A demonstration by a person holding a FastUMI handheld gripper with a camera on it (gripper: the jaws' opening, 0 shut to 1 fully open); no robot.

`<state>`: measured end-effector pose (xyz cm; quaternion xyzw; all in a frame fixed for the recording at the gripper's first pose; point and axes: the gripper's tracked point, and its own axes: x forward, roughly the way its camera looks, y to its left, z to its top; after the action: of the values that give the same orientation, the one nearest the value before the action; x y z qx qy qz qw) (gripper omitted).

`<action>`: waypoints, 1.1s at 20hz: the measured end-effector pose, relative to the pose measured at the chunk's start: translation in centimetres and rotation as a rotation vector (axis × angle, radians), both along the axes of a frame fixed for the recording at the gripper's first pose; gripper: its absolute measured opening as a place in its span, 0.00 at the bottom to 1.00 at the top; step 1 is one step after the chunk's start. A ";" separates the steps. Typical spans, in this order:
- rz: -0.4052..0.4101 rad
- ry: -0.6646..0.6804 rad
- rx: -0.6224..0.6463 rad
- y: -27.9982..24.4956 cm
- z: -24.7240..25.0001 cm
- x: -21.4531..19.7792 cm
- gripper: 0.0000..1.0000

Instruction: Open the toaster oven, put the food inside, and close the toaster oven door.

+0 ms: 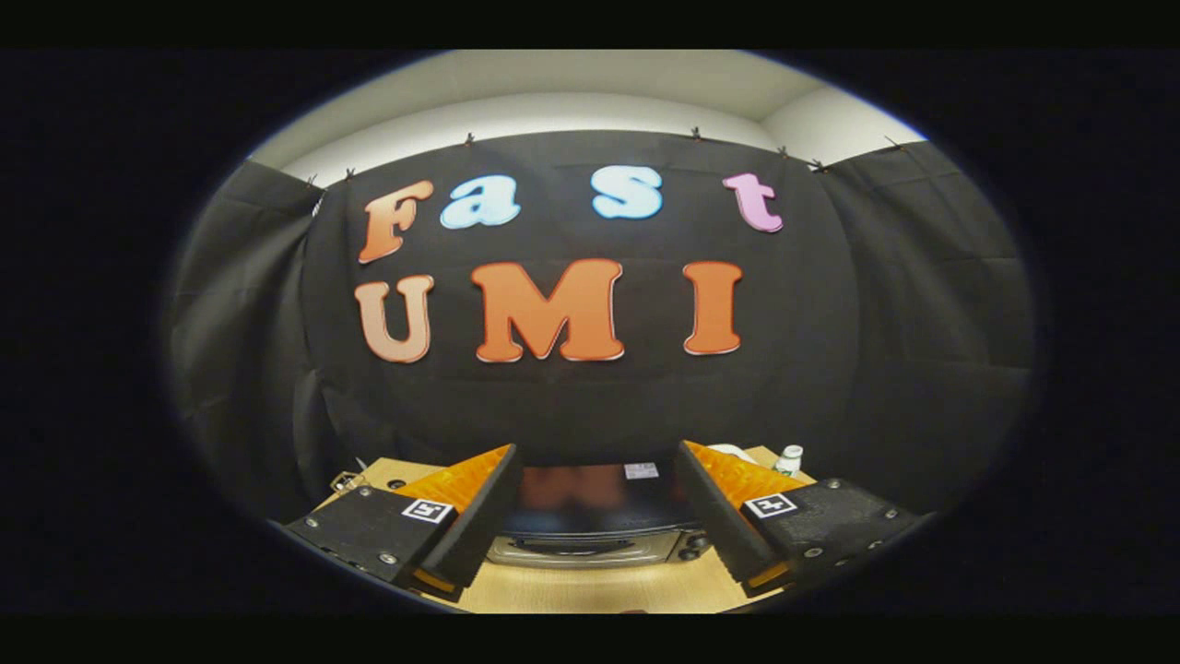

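Your tongs (597,461) stand wide open with nothing held; both fingers (479,516) splay apart, and the gap between them frames the toaster oven (597,516). The oven sits on the wooden table (590,590), just ahead of and below the fingertips, its dark top toward you and the front panel with a handle-like bar and knobs on the near side. The door looks shut, so opening it seems to be the step in hand.

Lower the tongs and tilt them down so the front comes into fuller view before you commit. Aim for the bar at the middle of the front, close both fingers squarely on it, then pull along the door's swing, not straight back, or the oven may slide on the table.

Beyond the right finger stands a small white bottle (789,458), near a pale object I cannot identify. I cannot tell where the food lies.
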<state>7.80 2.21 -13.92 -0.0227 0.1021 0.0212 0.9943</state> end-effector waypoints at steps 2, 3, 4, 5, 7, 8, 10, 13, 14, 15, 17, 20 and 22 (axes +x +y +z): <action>0.034 0.054 0.004 1.2 -3.4 1.0 0.99; 0.045 0.088 0.013 1.6 -5.4 1.4 0.99; 0.044 0.123 0.017 1.8 -7.4 1.7 0.99; 0.043 0.151 0.014 1.9 -8.9 2.1 0.99; 0.036 0.178 -0.009 2.0 -11.3 2.8 0.99; 0.038 0.194 -0.018 2.1 -12.3 3.0 0.99; 0.039 0.229 -0.038 2.3 -14.3 3.3 0.99; 0.030 0.258 -0.076 2.0 -16.2 4.0 0.99; 0.024 0.271 -0.076 1.8 -16.6 4.1 0.99; 0.019 0.283 -0.071 1.7 -17.0 4.1 0.99; 0.019 0.303 -0.060 1.5 -17.7 3.9 0.99; 0.026 0.314 -0.050 1.6 -18.1 3.7 1.00; 0.034 0.320 -0.053 1.6 -17.8 3.2 1.00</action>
<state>11.03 3.79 -31.70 -0.0469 0.2593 0.0385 0.9639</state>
